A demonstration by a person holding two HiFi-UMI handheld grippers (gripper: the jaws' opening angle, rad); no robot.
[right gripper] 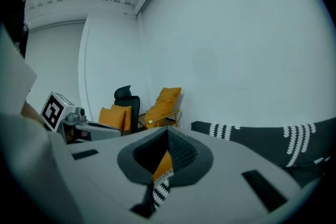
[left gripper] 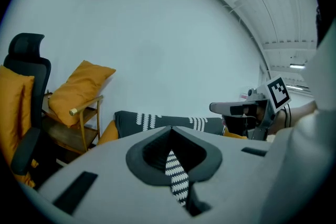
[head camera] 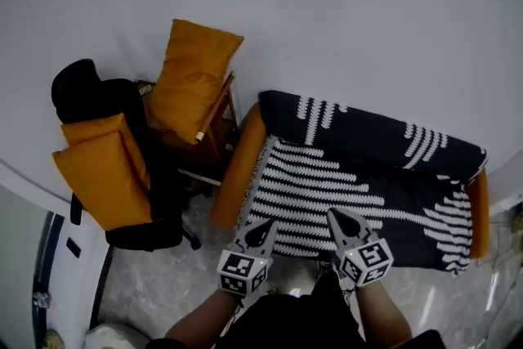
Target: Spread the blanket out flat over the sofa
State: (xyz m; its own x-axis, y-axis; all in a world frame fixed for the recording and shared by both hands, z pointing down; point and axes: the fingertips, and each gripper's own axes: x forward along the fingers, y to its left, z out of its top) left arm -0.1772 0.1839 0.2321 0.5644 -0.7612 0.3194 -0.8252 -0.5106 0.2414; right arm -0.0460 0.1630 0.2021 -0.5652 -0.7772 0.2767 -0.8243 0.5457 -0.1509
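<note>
My left gripper (head camera: 260, 231) and right gripper (head camera: 343, 221) each clamp the front hem of the patterned blanket (head camera: 351, 176) draped over the orange sofa (head camera: 235, 176); thin pinches may slip, leaving it bunched

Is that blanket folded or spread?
Spread: the blanket covers the sofa's back and seat; left hand-held gripper and right hand-held gripper pinch its edge.

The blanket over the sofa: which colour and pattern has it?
Black fabric blanket with bands of white leaf-like stripes; the head view shows it best.
</note>
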